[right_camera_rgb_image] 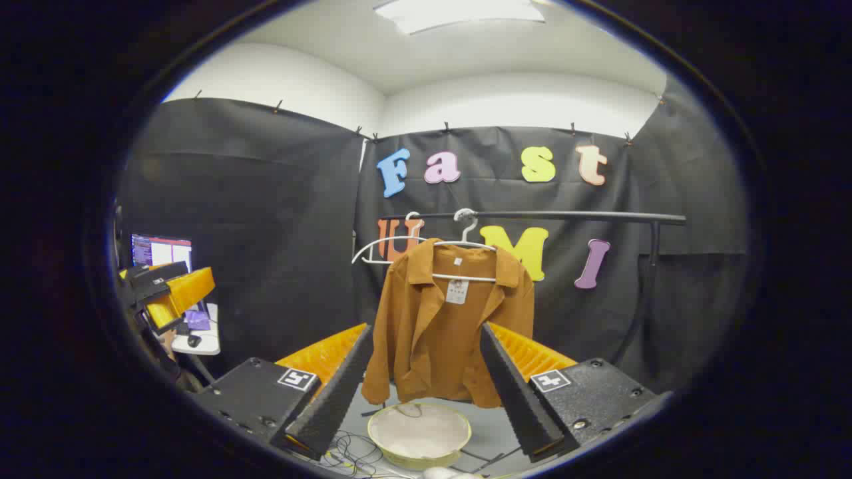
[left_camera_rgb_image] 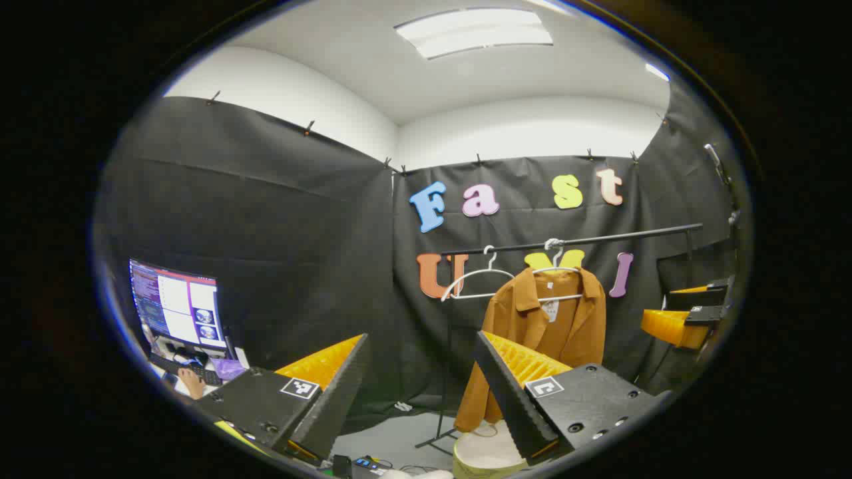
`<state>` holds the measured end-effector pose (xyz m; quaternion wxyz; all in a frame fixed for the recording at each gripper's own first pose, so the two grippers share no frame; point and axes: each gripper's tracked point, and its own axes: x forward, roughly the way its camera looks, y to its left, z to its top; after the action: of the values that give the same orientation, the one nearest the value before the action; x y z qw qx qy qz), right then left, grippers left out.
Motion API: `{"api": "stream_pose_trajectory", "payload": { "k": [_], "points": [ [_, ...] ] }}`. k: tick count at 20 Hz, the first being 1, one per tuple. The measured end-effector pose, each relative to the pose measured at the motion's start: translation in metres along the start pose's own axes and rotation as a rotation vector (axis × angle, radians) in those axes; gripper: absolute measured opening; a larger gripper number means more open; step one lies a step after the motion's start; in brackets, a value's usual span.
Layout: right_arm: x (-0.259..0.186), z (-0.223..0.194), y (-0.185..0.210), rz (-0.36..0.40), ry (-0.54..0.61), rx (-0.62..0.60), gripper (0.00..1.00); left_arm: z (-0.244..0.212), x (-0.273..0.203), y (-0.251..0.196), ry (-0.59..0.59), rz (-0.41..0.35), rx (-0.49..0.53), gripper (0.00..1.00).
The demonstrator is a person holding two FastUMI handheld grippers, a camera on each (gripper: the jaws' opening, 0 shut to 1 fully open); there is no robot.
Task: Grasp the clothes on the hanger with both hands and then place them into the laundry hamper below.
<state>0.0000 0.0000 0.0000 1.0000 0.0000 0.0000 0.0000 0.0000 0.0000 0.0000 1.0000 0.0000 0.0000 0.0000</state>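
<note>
The left gripper (left_camera_rgb_image: pixel 421 392) has its fingers spread wide with nothing between them, and so does the right gripper (right_camera_rgb_image: pixel 425 386). Neither touches the brown jacket (right_camera_rgb_image: pixel 446 326), which hangs on a white hanger (right_camera_rgb_image: pixel 464 256) from the black rail (right_camera_rgb_image: pixel 532 215), toward the rail's left end in the right gripper view. A 2nd, bare hanger (right_camera_rgb_image: pixel 386 249) sits just beside it at the rail's left end.

The right gripper view faces the jacket squarely, framing it between its 2 fingers, with the round laundry hamper (right_camera_rgb_image: pixel 419 434) on the floor directly below the hem. The left gripper view sees the jacket from the left side, partly behind its right finger, and catches just the hamper's rim at its bottom edge (left_camera_rgb_image: pixel 486 452). It also shows the right gripper at its right edge, while the right gripper view shows the left gripper at its left edge.

The floor (right_camera_rgb_image: pixel 492 432) is grey, with cables near the hamper. Black cloth walls the booth under a white ceiling. A monitor (left_camera_rgb_image: pixel 176 306) stands on a desk at far left, well apart from the rail. Open air lies between both grippers and the jacket.
</note>
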Motion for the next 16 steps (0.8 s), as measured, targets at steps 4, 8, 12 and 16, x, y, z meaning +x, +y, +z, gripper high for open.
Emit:
{"api": "stream_pose_trajectory", "payload": {
  "k": [4,8,12,16],
  "points": [
    [-0.0027,0.0045,-0.0002,0.000,-0.002,-0.002,1.00,0.0031,-0.0029,0.0006,-0.002,-0.002,-0.013,1.00],
    [-0.0025,0.0005,0.0025,-0.002,0.011,-0.001,1.00,0.0077,-0.0078,-0.0009,-0.006,0.008,0.000,1.00],
    [-0.0016,-0.0015,0.0015,-0.009,0.013,-0.004,1.00,0.0046,-0.0071,0.0014,0.007,0.013,0.010,1.00],
    [-0.0010,-0.0034,-0.0013,-0.026,0.013,-0.006,1.00,0.0034,-0.0067,0.0020,0.012,0.010,0.014,1.00]
  ]
}}
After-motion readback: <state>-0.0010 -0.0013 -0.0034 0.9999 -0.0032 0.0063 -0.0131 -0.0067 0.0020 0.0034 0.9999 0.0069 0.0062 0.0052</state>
